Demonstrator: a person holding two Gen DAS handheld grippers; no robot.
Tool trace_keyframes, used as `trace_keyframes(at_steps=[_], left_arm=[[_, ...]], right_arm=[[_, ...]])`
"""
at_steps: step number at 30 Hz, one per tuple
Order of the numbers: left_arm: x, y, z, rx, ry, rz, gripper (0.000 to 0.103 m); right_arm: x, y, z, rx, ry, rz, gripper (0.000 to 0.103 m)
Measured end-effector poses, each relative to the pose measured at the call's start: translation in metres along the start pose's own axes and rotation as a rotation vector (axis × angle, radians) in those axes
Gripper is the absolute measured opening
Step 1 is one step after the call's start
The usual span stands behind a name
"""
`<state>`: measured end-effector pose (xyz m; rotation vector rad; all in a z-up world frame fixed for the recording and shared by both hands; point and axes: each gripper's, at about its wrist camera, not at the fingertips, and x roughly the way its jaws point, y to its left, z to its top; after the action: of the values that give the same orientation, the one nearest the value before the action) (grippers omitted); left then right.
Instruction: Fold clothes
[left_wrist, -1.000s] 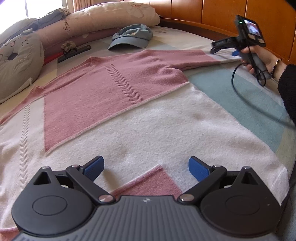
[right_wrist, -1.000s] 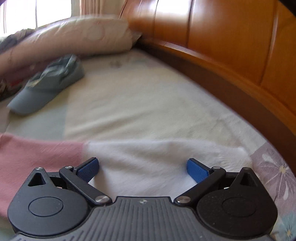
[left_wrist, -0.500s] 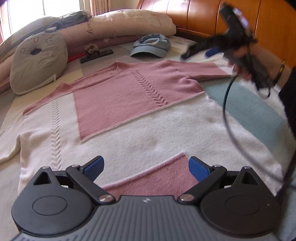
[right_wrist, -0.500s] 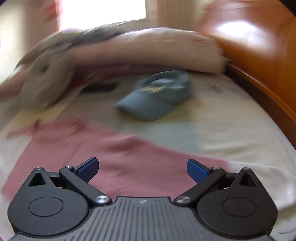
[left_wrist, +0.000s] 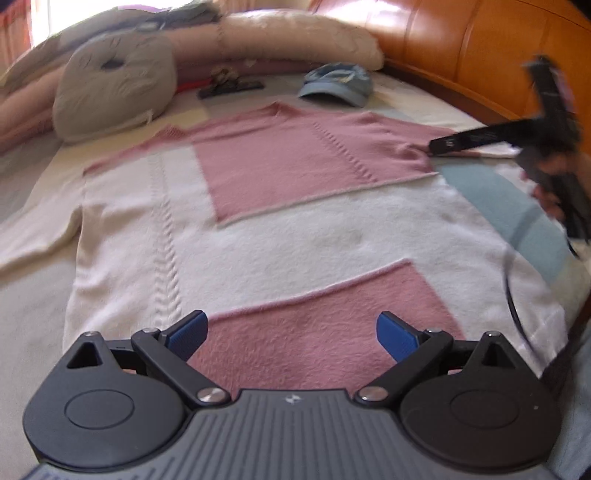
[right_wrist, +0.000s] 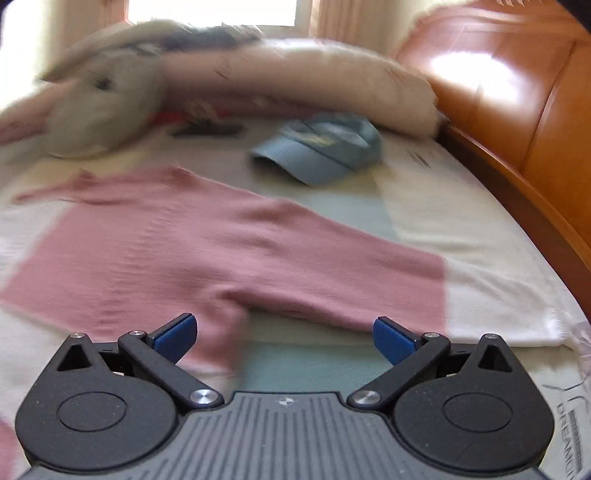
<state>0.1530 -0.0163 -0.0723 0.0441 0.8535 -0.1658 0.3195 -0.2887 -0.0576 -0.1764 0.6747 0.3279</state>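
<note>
A pink and white knitted sweater (left_wrist: 288, 221) lies spread flat on the bed, neck towards the pillows. My left gripper (left_wrist: 291, 332) is open, low over the pink patch at the sweater's hem. In the left wrist view the right gripper (left_wrist: 480, 138) is blurred, held in a hand, its tip at the sweater's right armpit. From the right wrist, my right gripper (right_wrist: 284, 334) is open above the spot where the pink sleeve (right_wrist: 351, 269) meets the body. The sleeve runs right and ends in a white cuff part (right_wrist: 502, 306).
A blue cap (right_wrist: 321, 147) lies beyond the sweater near the long pillow (right_wrist: 295, 85). A grey cushion (left_wrist: 114, 85) sits at the back left. A wooden headboard (right_wrist: 524, 103) runs along the right. A black cable (left_wrist: 513, 295) hangs from the right gripper.
My right gripper has swung left from the sleeve's white end to the armpit. My left gripper has pulled back towards the hem, so more of the sweater shows.
</note>
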Motion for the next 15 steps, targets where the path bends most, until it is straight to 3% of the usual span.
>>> trace_keyframes(at_steps=[4, 8, 12, 15], left_arm=[[0.004, 0.0, -0.016, -0.01, 0.044, -0.018, 0.098], [-0.011, -0.001, -0.04, -0.02, 0.039, -0.033, 0.102], [-0.029, 0.002, -0.048, 0.02, 0.094, -0.037, 0.102], [-0.04, 0.015, -0.028, 0.028, 0.025, 0.015, 0.102]], right_arm=[[-0.018, 0.058, -0.022, -0.125, 0.009, 0.083, 0.103], [-0.021, 0.094, -0.05, -0.24, 0.076, 0.064, 0.103], [-0.022, 0.103, -0.063, -0.276, 0.082, 0.061, 0.103], [-0.017, 0.092, -0.062, -0.222, 0.103, 0.103, 0.103]])
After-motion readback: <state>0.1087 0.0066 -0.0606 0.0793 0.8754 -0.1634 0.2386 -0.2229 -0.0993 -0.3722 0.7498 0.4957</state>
